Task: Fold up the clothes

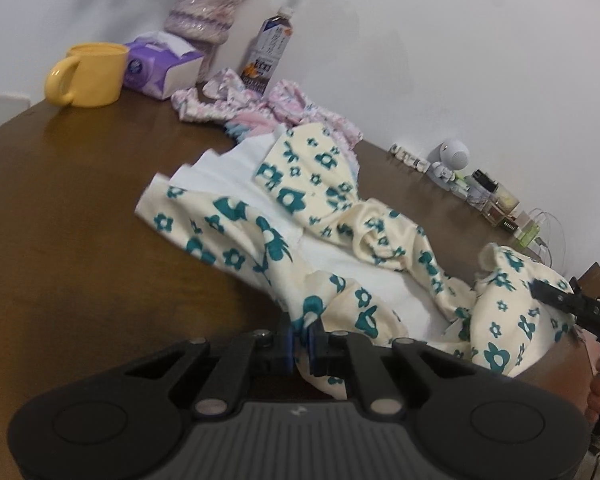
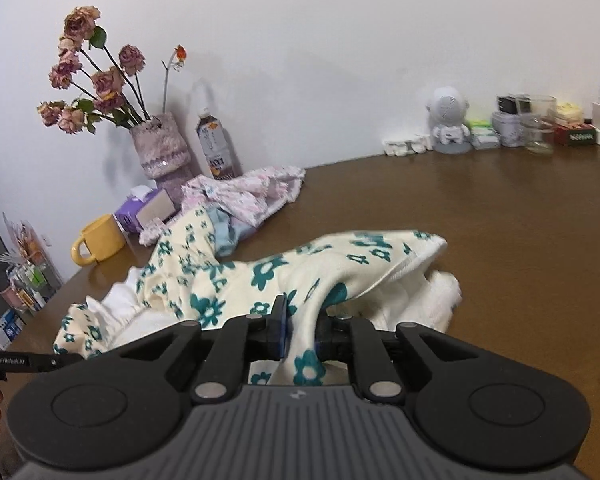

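Brown tabletop (image 2: pixel 500 216) against a white wall carries the floral garment (image 1: pixel 300 200), crumpled at centre. Left claw (image 1: pixel 300 344) and right claw (image 2: pixel 300 332) are each clenched on a separate fabric edge, probably to spread it flat for folding.

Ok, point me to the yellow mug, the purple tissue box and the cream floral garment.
Yellow ceramic mug (image 1: pixel 96 76): left wrist view, side wall.
Purple tissue box (image 1: pixel 160 68): left wrist view, front face.
Cream teal-flowered garment (image 2: pixel 236 276): right wrist view, spread middle.
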Motion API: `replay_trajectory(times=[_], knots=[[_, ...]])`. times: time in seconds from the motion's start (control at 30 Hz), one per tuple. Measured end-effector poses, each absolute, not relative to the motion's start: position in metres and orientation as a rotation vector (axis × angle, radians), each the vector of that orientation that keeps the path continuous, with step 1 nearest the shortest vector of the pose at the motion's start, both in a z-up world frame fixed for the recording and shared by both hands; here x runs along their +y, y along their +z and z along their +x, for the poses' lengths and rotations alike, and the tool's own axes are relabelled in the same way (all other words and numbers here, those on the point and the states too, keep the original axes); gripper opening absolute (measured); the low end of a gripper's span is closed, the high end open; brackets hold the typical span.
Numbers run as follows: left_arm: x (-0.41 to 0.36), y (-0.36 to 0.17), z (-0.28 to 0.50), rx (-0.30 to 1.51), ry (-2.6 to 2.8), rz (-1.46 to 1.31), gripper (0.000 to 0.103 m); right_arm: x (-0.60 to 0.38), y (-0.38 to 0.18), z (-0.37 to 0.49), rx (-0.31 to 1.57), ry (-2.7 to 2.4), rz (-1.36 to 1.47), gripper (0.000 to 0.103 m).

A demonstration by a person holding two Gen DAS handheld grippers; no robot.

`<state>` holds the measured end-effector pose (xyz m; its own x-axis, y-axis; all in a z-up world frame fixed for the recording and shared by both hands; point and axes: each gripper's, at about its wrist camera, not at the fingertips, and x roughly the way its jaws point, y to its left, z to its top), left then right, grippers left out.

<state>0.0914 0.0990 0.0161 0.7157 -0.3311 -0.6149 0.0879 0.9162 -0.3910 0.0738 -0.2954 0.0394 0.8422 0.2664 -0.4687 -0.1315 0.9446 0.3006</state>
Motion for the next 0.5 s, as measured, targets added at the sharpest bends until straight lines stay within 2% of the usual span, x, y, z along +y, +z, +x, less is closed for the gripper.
replay_trajectory(times=[0.37,0.5], knots=[[0.100,0.012,0.075,0.753,-0.215,-0.337,0.008,-0.314,0.010,0.029,0.595,0.103,0.303,0.012],[0.108,0.017,0.063,0.733,-0.217,-0.336,0.020,-0.315,0.008,0.018,0.614,0.074,0.284,0.012]])
